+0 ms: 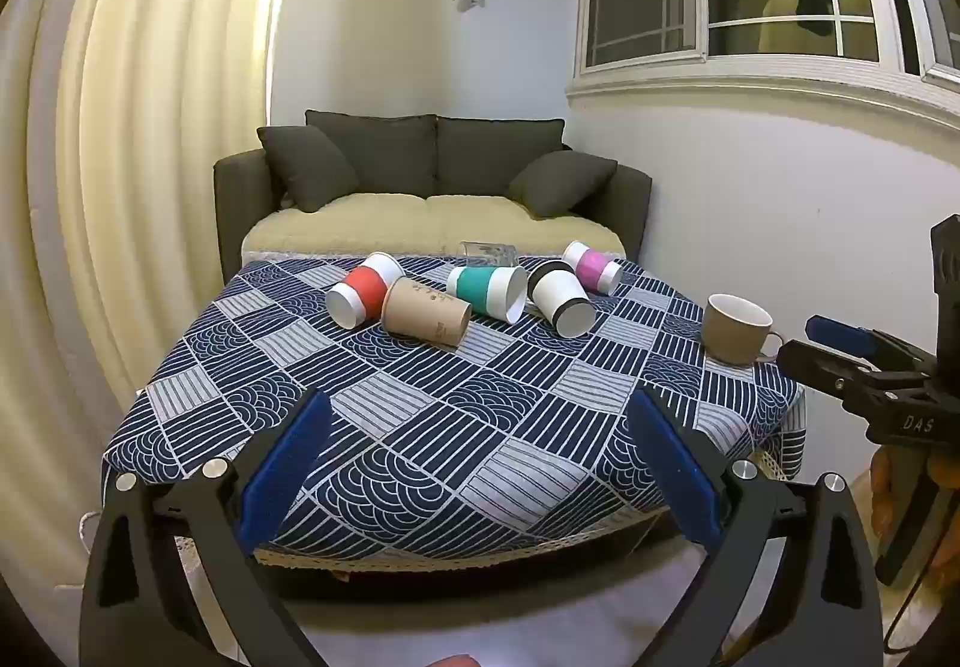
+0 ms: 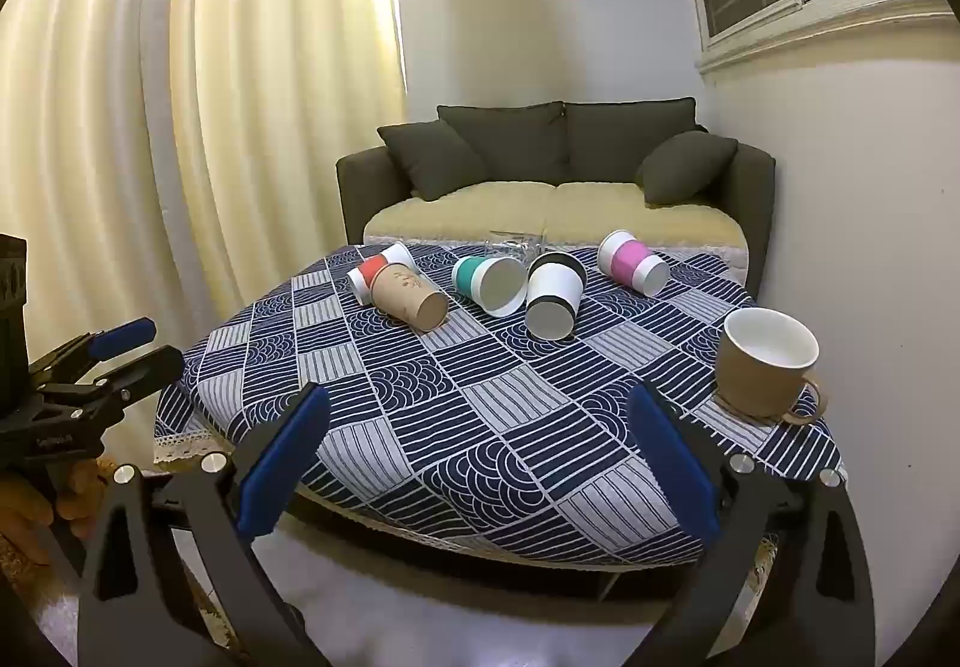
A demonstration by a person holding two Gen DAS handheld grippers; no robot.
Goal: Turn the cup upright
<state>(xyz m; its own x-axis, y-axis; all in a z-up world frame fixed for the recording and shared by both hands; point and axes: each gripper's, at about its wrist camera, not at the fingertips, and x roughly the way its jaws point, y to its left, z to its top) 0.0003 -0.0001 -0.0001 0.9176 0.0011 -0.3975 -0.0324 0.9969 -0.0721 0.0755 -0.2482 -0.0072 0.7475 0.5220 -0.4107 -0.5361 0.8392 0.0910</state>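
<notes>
While both grippers hover short of table edge, nothing is gripped: left gripper [image 1: 480, 463] spread wide, right gripper [image 2: 480, 457] likewise spread, empty. Beyond, patterned tablecloth [image 2: 510, 427]. Five paper cups lie toppled along far side: red-banded cup [image 1: 364, 290], brown cup [image 1: 427, 311], teal cup [image 1: 487, 292], black-banded cup [image 1: 560, 299], pink cup [image 1: 593, 266]. Tan mug [image 2: 767, 362] upright at right. Judgement: paper cups light, thin-walled, crushable; pinch gently mid-body, across banded sleeve.

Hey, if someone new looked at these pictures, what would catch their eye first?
Probably the row of toppled paper cups across the far half of the patterned tablecloth: red cup, brown cup, teal cup, black-banded cup, pink cup. A tan mug stands upright at the right edge.
</notes>
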